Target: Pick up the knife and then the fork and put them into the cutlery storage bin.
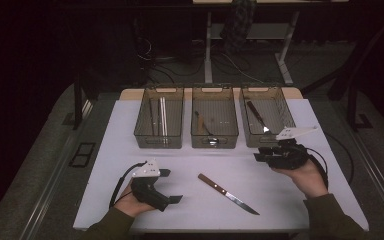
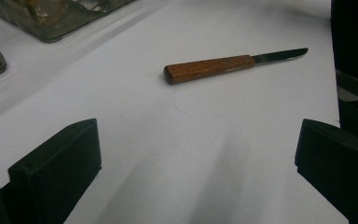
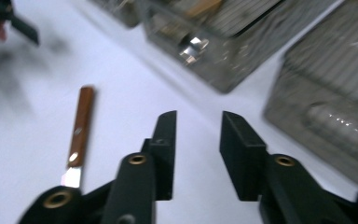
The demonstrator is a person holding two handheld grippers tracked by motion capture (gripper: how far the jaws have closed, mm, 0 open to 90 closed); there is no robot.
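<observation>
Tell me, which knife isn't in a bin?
The wooden-handled knife lying loose on the white table; the other knife sits inside the right-hand bin.

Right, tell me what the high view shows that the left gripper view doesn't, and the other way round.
The high view alone takes in three mesh baskets in a row at the table's far side, the person's hands, and the right gripper near the right-hand basket. The left gripper view alone gives a close look between the left gripper's own black jaws, which stand wide apart with nothing between them. Both show the wooden-handled knife lying loose on the white table.
</observation>
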